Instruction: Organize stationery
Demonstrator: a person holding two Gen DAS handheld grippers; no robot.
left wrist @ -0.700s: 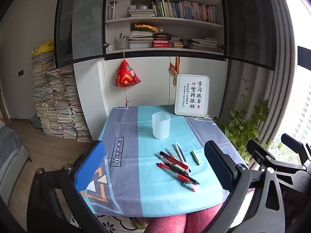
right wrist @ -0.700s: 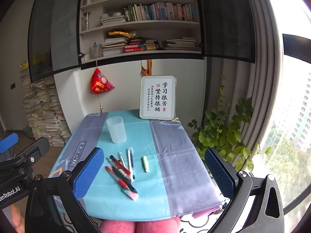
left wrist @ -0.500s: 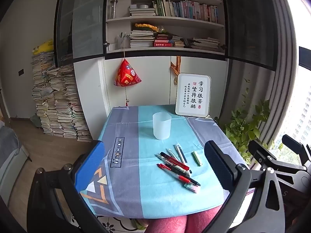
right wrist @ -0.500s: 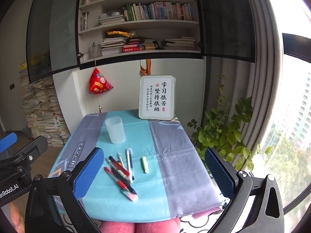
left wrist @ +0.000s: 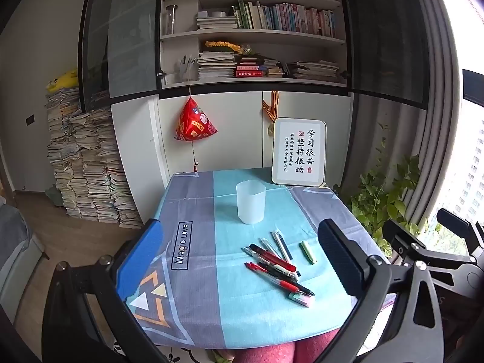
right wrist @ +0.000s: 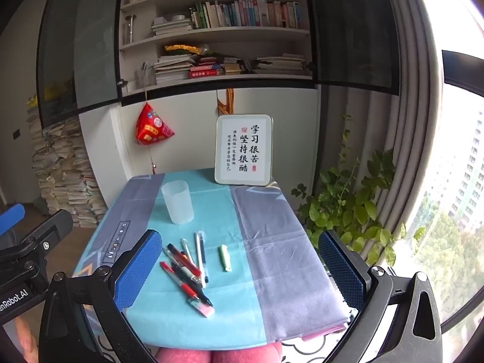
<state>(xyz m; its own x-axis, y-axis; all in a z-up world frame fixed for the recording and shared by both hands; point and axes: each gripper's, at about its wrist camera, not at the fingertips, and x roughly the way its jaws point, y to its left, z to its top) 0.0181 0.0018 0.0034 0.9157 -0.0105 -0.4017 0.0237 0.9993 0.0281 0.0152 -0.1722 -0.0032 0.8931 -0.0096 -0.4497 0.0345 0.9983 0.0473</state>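
A frosted plastic cup (left wrist: 250,202) (right wrist: 178,201) stands upright on the blue and grey tablecloth (left wrist: 208,272) (right wrist: 272,242). In front of it lies a loose pile of several pens (left wrist: 276,261) (right wrist: 189,264), red, black and clear. A small green highlighter (left wrist: 308,251) (right wrist: 224,257) lies to their right, and a pink eraser (left wrist: 301,299) (right wrist: 202,308) sits at the near end of the pile. My left gripper (left wrist: 242,263) and right gripper (right wrist: 239,267) both hover before the near table edge, jaws wide open and holding nothing.
A framed calligraphy sign (left wrist: 299,152) (right wrist: 244,150) stands at the table's back edge against a white cabinet under bookshelves. A potted plant (right wrist: 348,202) grows at the right by the curtain. Tall paper stacks (left wrist: 84,157) fill the floor at the left. Red-trousered knees (right wrist: 217,355) show below.
Both views have shifted only slightly; the table and pens sit a touch lower and left in the right wrist view. Nothing on the table has moved.
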